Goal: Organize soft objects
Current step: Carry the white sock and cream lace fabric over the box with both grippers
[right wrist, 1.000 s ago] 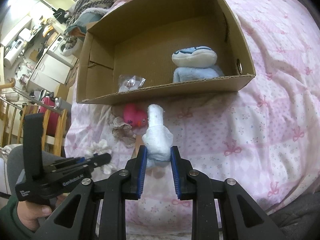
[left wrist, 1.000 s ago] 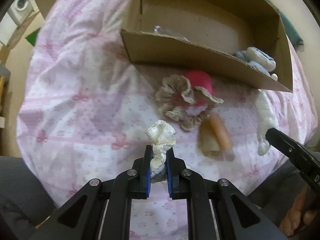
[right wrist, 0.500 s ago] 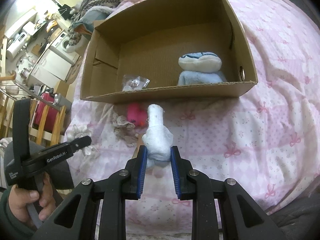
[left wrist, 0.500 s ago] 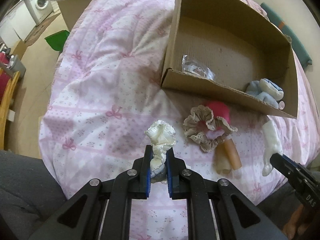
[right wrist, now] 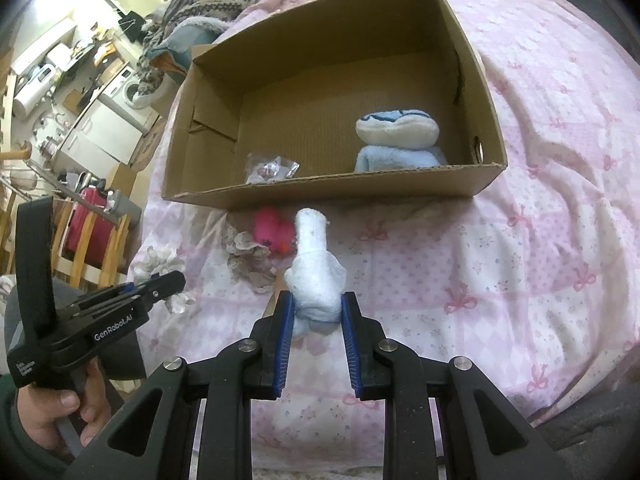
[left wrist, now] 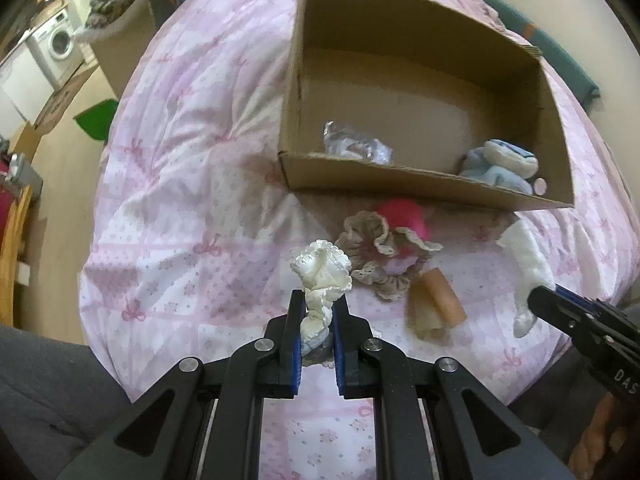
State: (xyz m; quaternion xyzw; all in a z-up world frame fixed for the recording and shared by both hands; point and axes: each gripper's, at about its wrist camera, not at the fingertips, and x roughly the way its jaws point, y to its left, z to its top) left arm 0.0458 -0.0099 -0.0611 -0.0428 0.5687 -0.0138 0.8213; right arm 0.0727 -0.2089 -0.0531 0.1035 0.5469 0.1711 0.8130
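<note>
My left gripper (left wrist: 316,312) is shut on a cream scrunchie (left wrist: 322,276) and holds it above the pink bedspread. My right gripper (right wrist: 317,304) is shut on a white rolled sock (right wrist: 314,268), held in front of the cardboard box (right wrist: 332,190). The box (left wrist: 420,184) holds a blue plush toy (right wrist: 396,140) and a clear plastic packet (right wrist: 270,168). On the bed before the box lie a beige lace scrunchie (left wrist: 384,252), a pink plush (left wrist: 404,216) and a tan roll (left wrist: 438,308). The right gripper with its sock (left wrist: 528,264) shows at the right of the left wrist view.
The pink patterned bedspread (right wrist: 520,240) covers the bed. A pile of clothes (right wrist: 208,4) lies behind the box. Wooden chairs with a red bag (right wrist: 86,232) and a washing machine (left wrist: 58,46) stand off the bed's left side.
Both grippers have risen and drawn back slightly, so more of the box interior shows. Each keeps its hold on its item.
</note>
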